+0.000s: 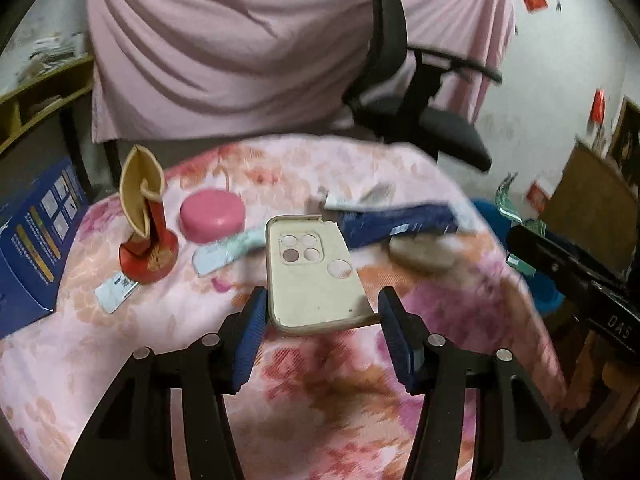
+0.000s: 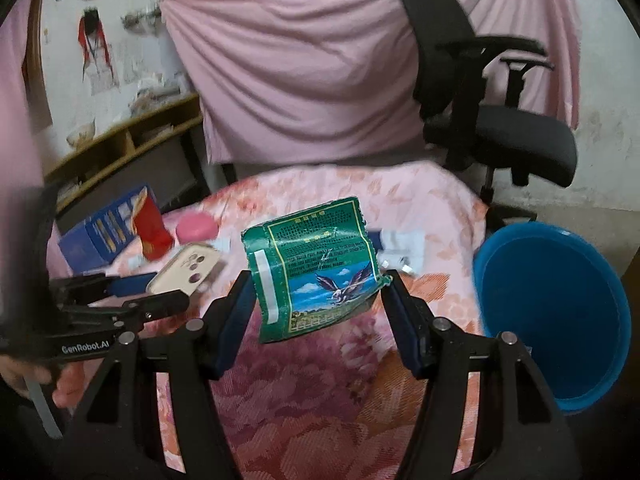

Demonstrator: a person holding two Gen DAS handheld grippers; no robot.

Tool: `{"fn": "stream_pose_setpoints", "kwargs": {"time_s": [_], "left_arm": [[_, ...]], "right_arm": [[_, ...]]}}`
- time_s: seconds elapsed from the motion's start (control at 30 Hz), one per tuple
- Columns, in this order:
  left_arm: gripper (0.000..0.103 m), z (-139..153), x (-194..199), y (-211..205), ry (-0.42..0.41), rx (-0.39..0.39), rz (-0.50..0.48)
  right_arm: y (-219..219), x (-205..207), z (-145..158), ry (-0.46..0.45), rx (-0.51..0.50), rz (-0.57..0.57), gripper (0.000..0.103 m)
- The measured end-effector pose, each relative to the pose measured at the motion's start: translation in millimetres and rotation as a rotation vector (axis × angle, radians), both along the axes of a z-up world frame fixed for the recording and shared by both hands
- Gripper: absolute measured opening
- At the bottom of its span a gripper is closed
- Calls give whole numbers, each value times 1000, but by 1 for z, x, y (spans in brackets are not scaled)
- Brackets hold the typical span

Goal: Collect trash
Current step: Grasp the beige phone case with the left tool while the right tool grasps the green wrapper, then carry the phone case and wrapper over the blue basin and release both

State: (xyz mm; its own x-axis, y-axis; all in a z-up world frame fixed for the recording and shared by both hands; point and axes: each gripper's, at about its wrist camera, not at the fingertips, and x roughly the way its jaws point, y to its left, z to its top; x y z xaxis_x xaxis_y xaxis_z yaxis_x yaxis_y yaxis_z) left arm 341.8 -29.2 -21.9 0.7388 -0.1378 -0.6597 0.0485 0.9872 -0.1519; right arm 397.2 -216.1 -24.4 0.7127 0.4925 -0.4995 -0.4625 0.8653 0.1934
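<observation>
Left wrist view: left gripper (image 1: pixel 322 312) fingers are clamping a phone case (image 1: pixel 316 276); right gripper (image 2: pixel 316 304) fingers are gripping a green packet (image 2: pixel 316 268) wide.

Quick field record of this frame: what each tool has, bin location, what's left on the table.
left tool: shut on beige phone case, lifted off the cloth
right tool: shut on green wrapper, held above the table
bin: blue bucket, beside the table's right edge in the right wrist view
still on table: pink round lid, red stand, blue packet
</observation>
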Motion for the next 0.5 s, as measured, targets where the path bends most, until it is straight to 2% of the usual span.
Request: {"fn": "stream_pose_setpoints", "kwargs": {"time_s": [0.1, 0.23, 0.33, 0.5], "left_arm": [[50, 9, -5, -9, -82, -37, 24], [50, 33, -6, -24, -219, -43, 20], [50, 58, -9, -41, -352, -49, -2], [50, 86, -12, -72, -504, -48, -58]], "right_arm": [[-10, -7, 10, -82, 30, -43, 89], [-31, -20, 28, -207, 108, -111, 89], [-50, -34, 42, -315, 171, -178, 89], [-76, -50, 57, -428, 217, -278, 89]]}}
